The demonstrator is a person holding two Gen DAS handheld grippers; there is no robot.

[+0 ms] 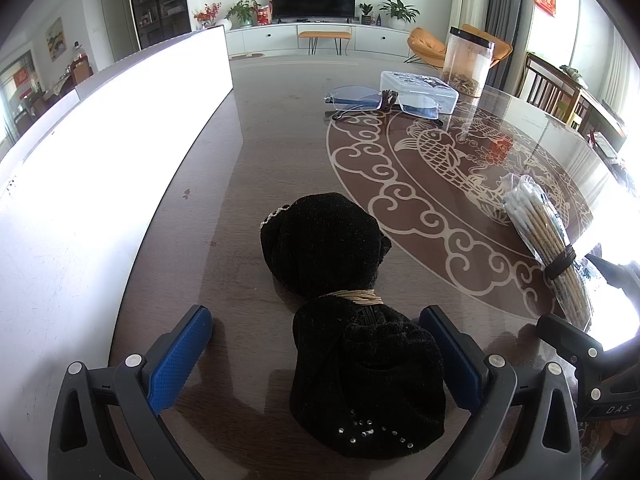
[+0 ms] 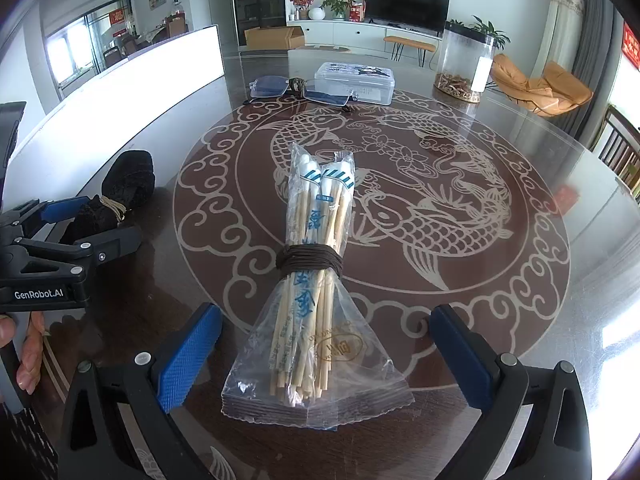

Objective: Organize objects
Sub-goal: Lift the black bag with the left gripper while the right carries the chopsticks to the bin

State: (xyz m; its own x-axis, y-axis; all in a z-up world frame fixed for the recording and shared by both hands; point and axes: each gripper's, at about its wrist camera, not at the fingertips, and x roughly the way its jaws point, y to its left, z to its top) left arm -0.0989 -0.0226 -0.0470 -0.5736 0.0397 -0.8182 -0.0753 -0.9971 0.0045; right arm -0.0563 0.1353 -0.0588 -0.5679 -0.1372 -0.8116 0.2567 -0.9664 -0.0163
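The bagged bundle of cotton swabs (image 2: 316,280), bound at mid-length with dark cord, lies flat on the glass-topped surface (image 2: 520,320) between the spread jaws of the right gripper (image 2: 324,348); neither pad touches the bag, so it is released. The black cloth pouch (image 1: 352,312), cinched with a tan elastic band, lies between the jaws of the left gripper (image 1: 316,356); the right-hand pad sits just beside the fabric, possibly grazing it, but the jaws stand wide and nothing is clenched.

Progress, as judged: early or mid-way. Both items remain loose near the front edge, well apart from the rimless glasses (image 2: 300,90), the clear plastic box (image 2: 354,82) and the tall clear canister (image 2: 464,64) at the far side. No grouping is evident.

Legible writing: "GenRobot.AI" on the left gripper body in the right wrist view; "DAS" on the right gripper body in the left wrist view. Blue characters printed on the swab bag are not readable.
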